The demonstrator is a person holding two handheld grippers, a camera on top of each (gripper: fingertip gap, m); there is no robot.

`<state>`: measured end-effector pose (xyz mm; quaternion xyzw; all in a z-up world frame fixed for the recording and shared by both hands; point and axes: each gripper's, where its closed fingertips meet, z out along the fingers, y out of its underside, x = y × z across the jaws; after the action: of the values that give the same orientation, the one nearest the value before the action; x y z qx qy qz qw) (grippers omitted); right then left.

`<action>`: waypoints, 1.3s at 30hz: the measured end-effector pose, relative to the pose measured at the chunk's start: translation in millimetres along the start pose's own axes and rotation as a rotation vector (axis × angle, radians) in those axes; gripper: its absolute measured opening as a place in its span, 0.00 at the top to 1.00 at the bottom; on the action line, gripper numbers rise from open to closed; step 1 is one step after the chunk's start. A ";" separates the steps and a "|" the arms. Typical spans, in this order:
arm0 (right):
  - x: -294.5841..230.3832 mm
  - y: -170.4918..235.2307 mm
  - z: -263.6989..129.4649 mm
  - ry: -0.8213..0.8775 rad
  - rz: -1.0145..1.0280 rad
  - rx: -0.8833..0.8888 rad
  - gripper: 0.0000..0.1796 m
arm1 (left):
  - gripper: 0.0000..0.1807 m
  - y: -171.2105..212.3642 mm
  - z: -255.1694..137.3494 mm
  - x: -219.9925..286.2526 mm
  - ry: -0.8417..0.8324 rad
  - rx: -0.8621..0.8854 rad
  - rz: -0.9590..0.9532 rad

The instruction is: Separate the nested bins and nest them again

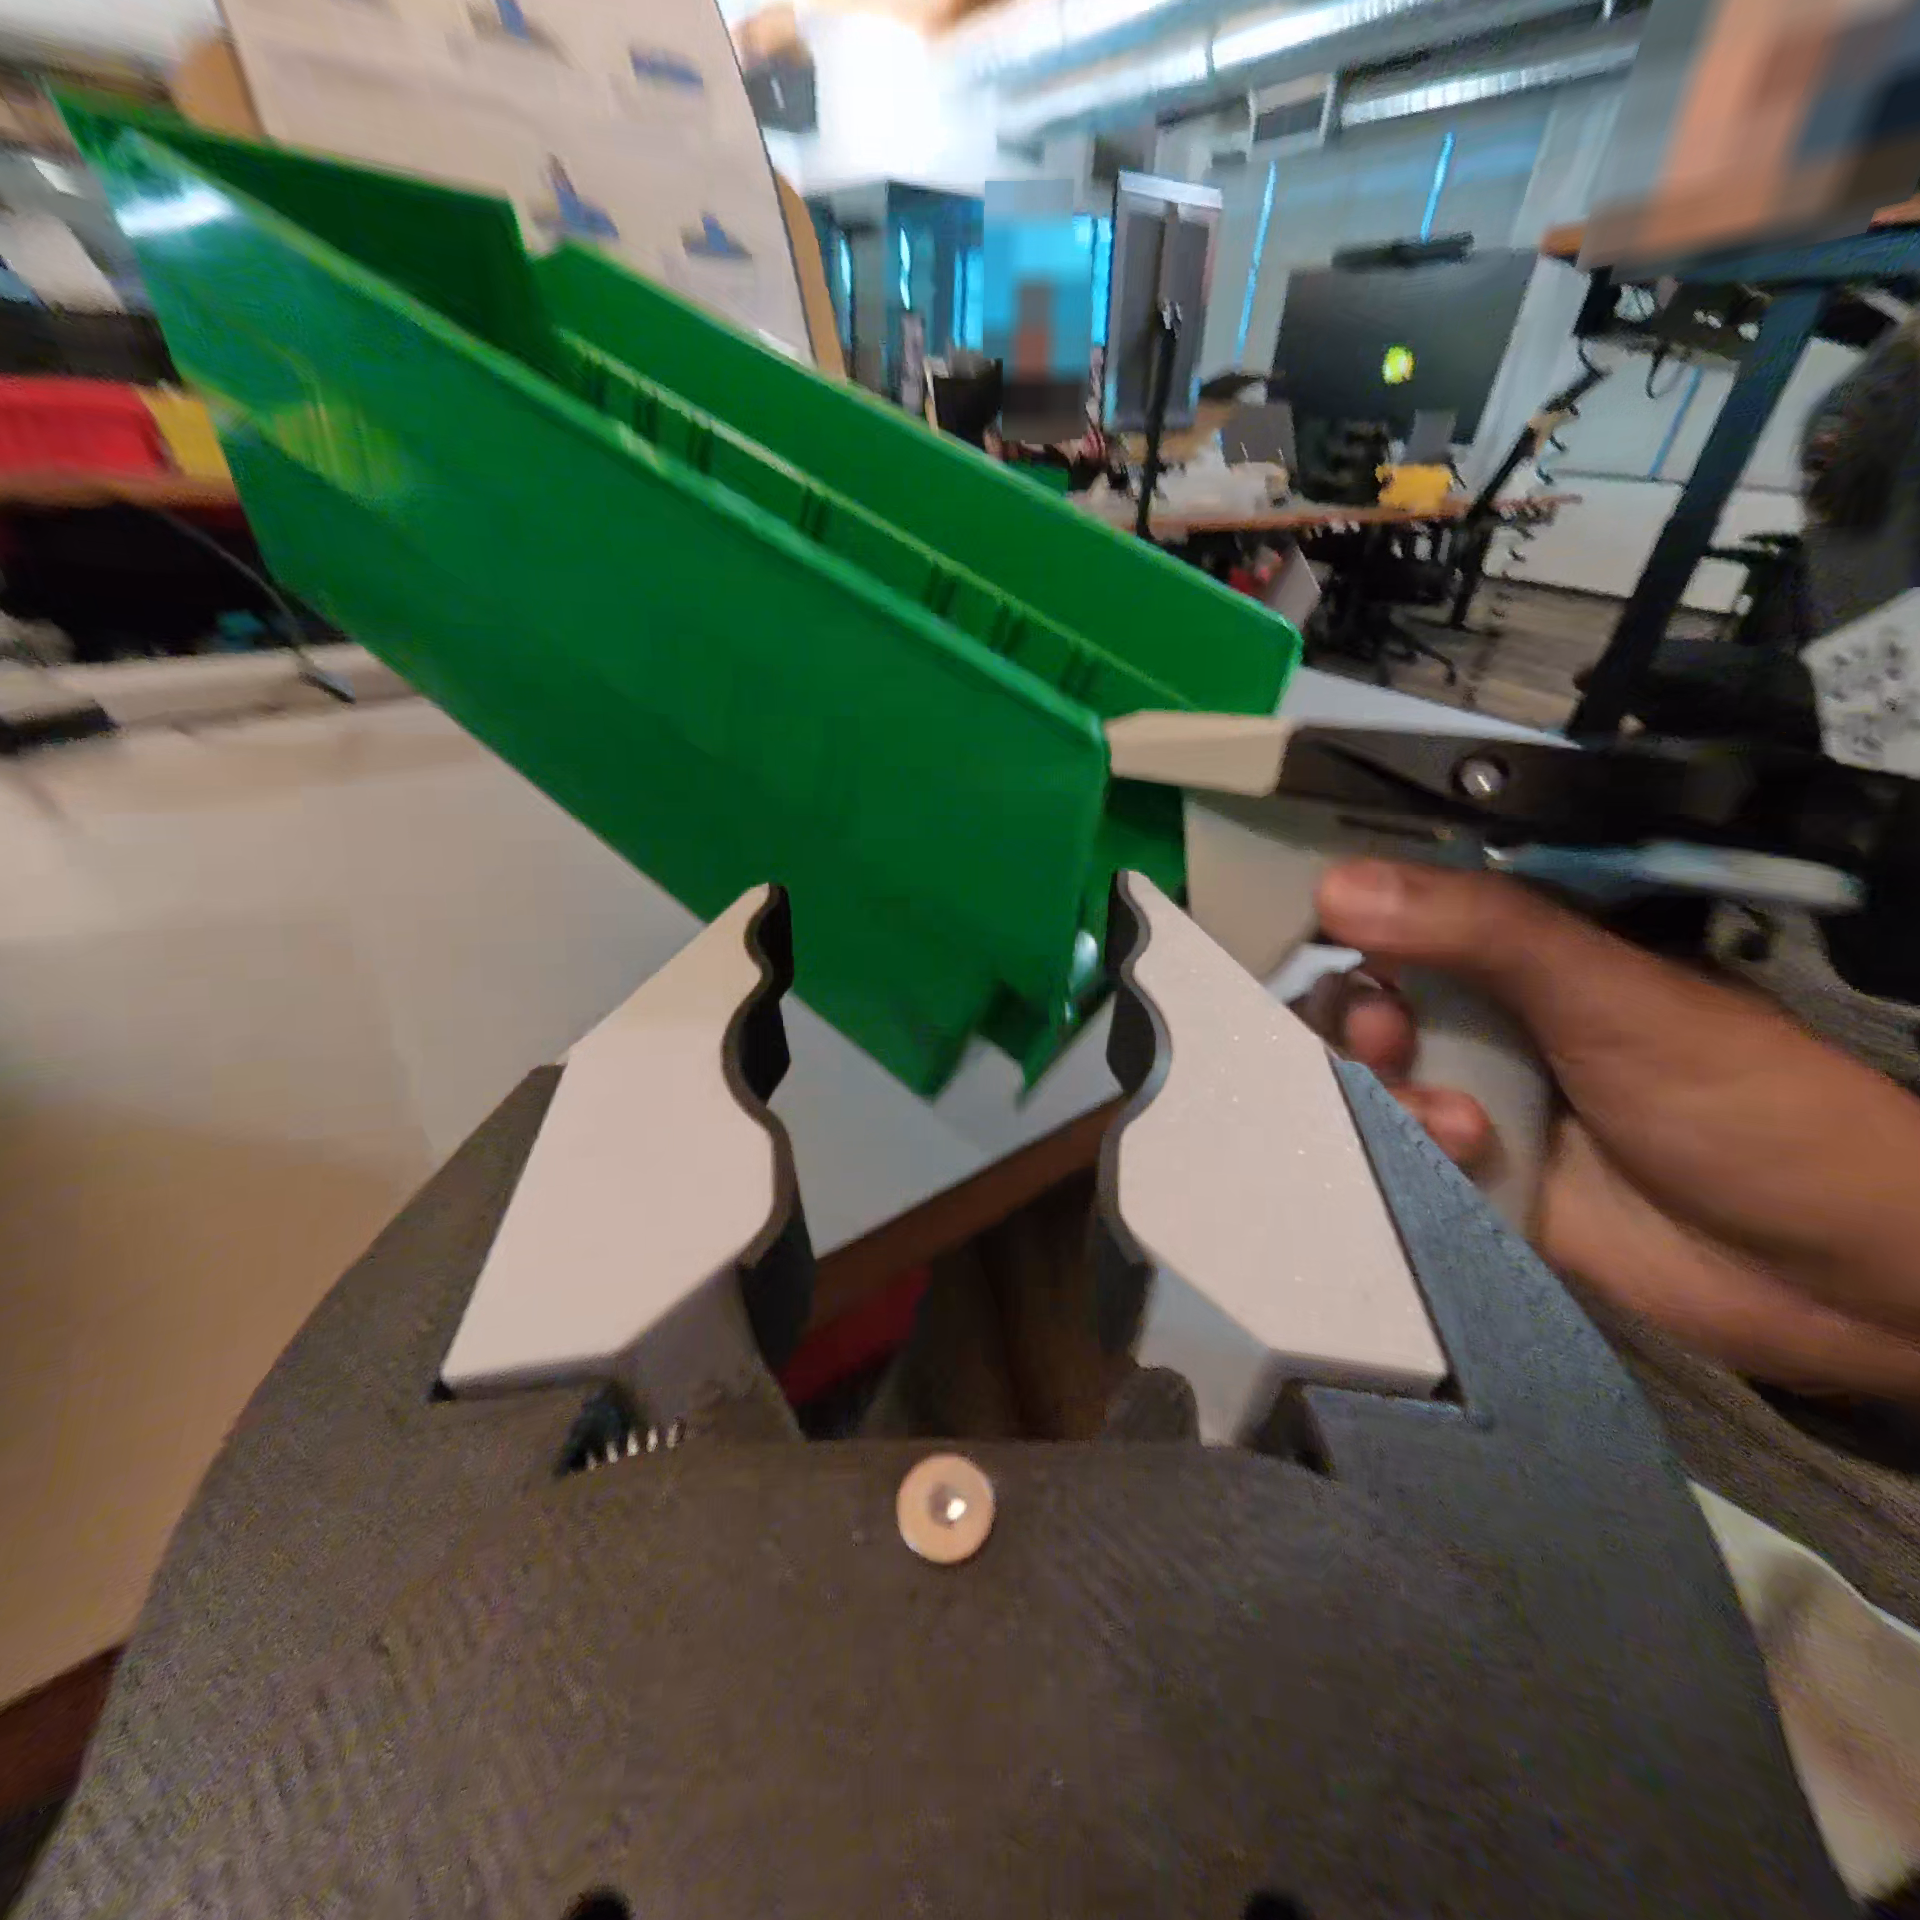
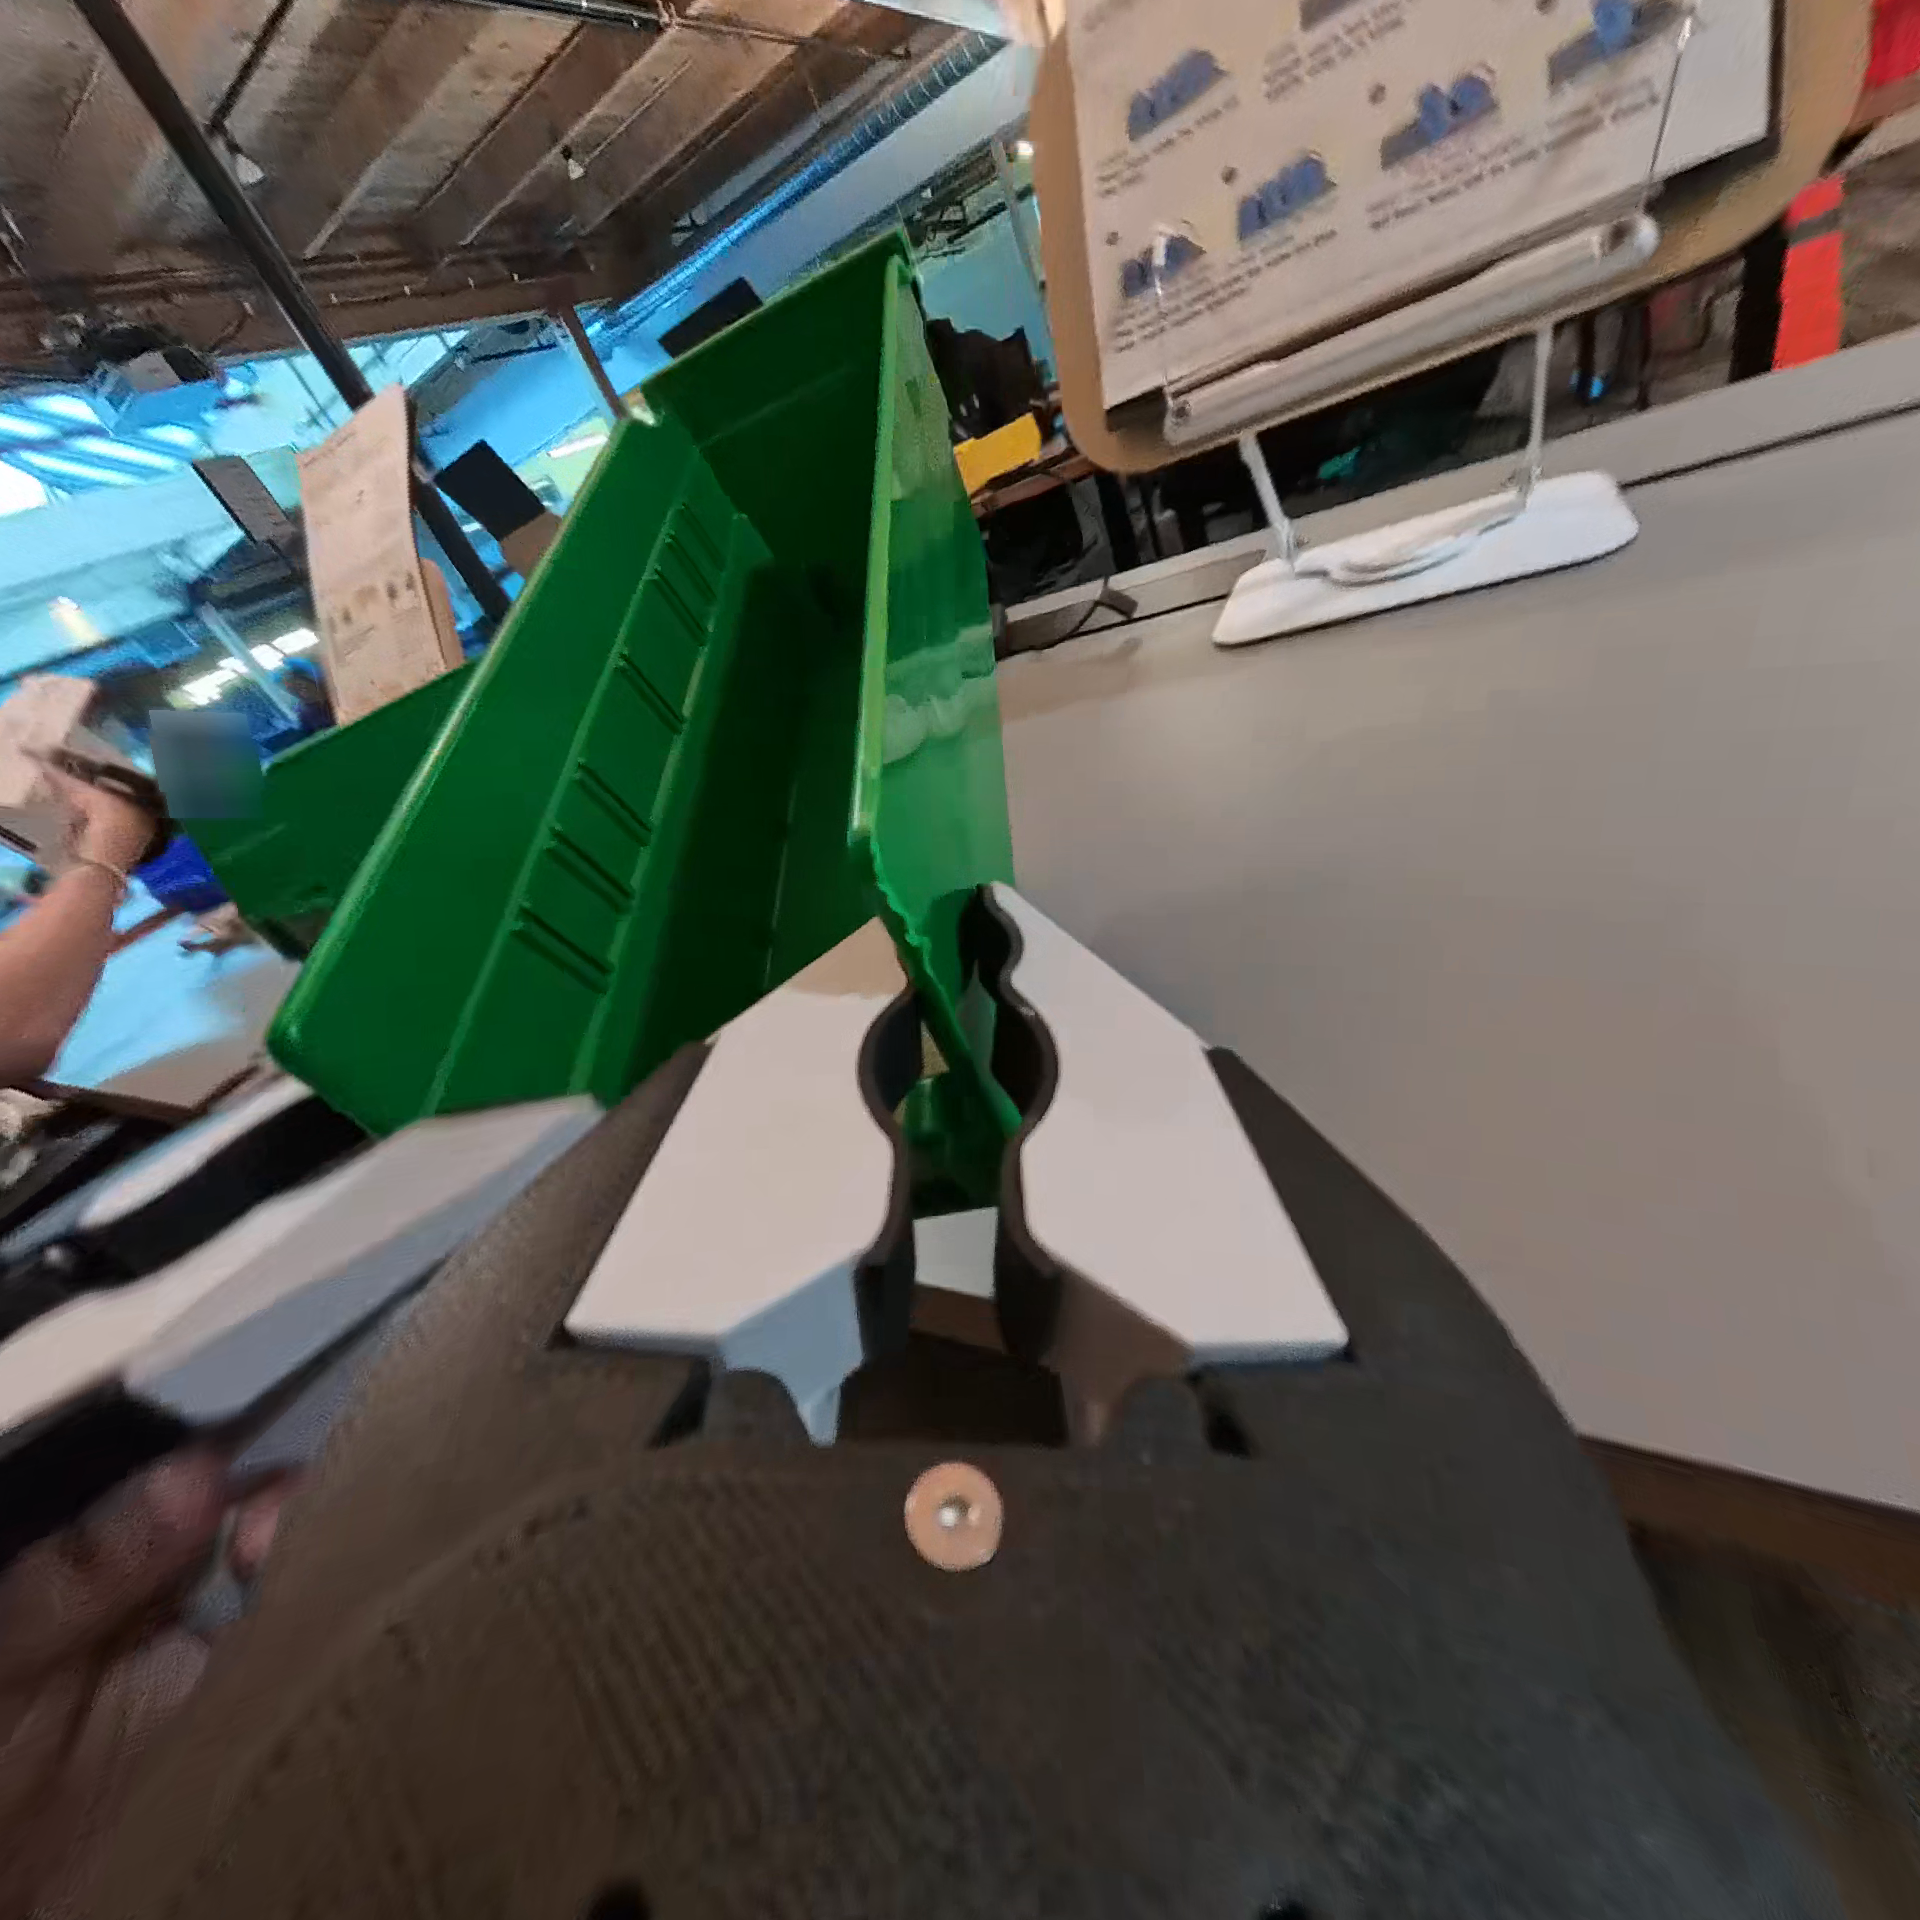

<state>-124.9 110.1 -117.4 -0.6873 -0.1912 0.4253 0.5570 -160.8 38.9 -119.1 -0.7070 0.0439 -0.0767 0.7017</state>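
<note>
Two long green bins (image 1: pixel 644 623), one nested inside the other, hang tilted in the air over the grey table (image 1: pixel 260 935). My left gripper (image 1: pixel 945 914) is closed around the low end corner of the outer bin. My right gripper (image 1: pixel 1195 769) comes in from the right and pinches the end wall at that same low end. In the right wrist view the right gripper (image 2: pixel 940 925) is shut on the thin side wall of the green bins (image 2: pixel 623 779), whose ribbed inside faces the camera. The left gripper (image 2: pixel 260 1216) shows at the lower left under the bin's corner.
A document stand (image 2: pixel 1434 561) holding a printed sheet (image 2: pixel 1403 208) is at the far side of the table (image 2: pixel 1455 935). The hand (image 1: pixel 1662 1122) holding the right gripper is at the right. Another person's arm (image 2: pixel 52 935) and office desks lie beyond.
</note>
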 end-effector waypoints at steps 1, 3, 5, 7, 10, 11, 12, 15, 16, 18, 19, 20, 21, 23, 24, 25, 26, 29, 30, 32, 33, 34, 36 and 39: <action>-8.1 0.9 -4.6 0.013 -0.046 0.010 0.97 | 0.67 -7.6 -1.8 -2.6 -0.016 0.041 0.015; -21.7 0.0 -11.7 0.043 -0.134 0.045 0.97 | 0.71 -15.9 -5.8 -9.7 -0.051 0.083 0.005; -28.5 -3.8 -14.8 0.074 -0.234 0.077 0.95 | 0.75 -14.7 -4.3 -16.0 -0.067 0.083 -0.027; -36.7 -7.9 -16.8 0.060 -0.342 0.102 0.91 | 0.80 -5.7 0.9 -24.4 -0.092 0.026 -0.025; -49.6 -10.7 -21.1 0.016 -0.422 0.132 0.87 | 0.85 5.2 8.5 -27.7 -0.030 -0.036 -0.197; -54.2 -6.8 -21.6 -0.005 -0.454 0.125 0.85 | 0.88 7.1 9.2 -33.5 -0.028 -0.050 -0.296; -58.0 -0.3 -21.1 -0.025 -0.477 0.108 0.84 | 0.94 9.9 9.1 -42.1 -0.042 -0.062 -0.379; -68.9 14.7 -19.7 -0.058 -0.554 0.086 0.81 | 0.99 14.7 7.9 -60.2 -0.056 -0.066 -0.465; -71.4 16.4 -19.2 -0.066 -0.566 0.086 0.80 | 0.99 12.0 6.6 -63.5 -0.056 -0.052 -0.483; -78.3 16.5 -19.6 -0.105 -0.579 0.086 0.79 | 0.99 -0.5 2.3 -69.4 -0.058 0.001 -0.489; -82.1 15.9 -20.5 -0.126 -0.587 0.091 0.79 | 0.99 -7.6 0.3 -71.6 -0.059 0.023 -0.475; -86.9 16.2 -21.9 -0.153 -0.587 0.093 0.79 | 0.99 -16.3 -2.0 -73.5 -0.060 0.052 -0.457; -91.8 17.2 -23.8 -0.184 -0.575 0.096 0.80 | 0.99 -26.2 -5.0 -76.2 -0.065 0.084 -0.438; -98.6 18.0 -27.2 -0.229 -0.526 0.103 0.78 | 0.99 -49.0 -12.2 -85.2 -0.081 0.148 -0.383; -100.4 18.5 -28.7 -0.246 -0.505 0.099 0.79 | 0.99 -60.5 -15.8 -90.0 -0.092 0.169 -0.340; -98.6 20.1 -28.1 -0.242 -0.496 0.085 0.81 | 0.99 -73.1 -20.5 -97.3 -0.114 0.194 -0.307; -94.7 22.5 -26.5 -0.228 -0.496 0.068 0.81 | 0.99 -87.9 -27.1 -107.1 -0.142 0.231 -0.290; -83.9 28.3 -22.1 -0.212 -0.481 0.025 0.82 | 0.99 -135.6 -55.5 -151.6 -0.270 0.340 -0.257; -81.1 29.0 -21.0 -0.211 -0.466 0.014 0.83 | 0.99 -149.4 -67.1 -170.0 -0.319 0.360 -0.244; -77.3 31.9 -19.1 -0.221 -0.439 -0.012 0.86 | 0.99 -169.4 -91.7 -207.2 -0.418 0.378 -0.215; -75.5 34.0 -17.9 -0.222 -0.432 -0.025 0.86 | 0.99 -174.1 -103.5 -224.8 -0.465 0.372 -0.209; -74.1 36.5 -16.7 -0.223 -0.427 -0.039 0.86 | 0.99 -175.5 -114.2 -240.6 -0.503 0.359 -0.218; -72.6 40.6 -14.9 -0.226 -0.420 -0.061 0.87 | 0.99 -171.5 -129.3 -265.4 -0.546 0.319 -0.249; -74.6 46.7 -13.9 -0.240 -0.407 -0.088 0.87 | 0.99 -153.2 -135.4 -289.8 -0.585 0.203 -0.263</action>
<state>-165.8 32.4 -132.8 -0.6029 -0.4089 0.3741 0.5740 -476.1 -43.6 20.8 -0.6250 -0.2586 0.0355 0.7357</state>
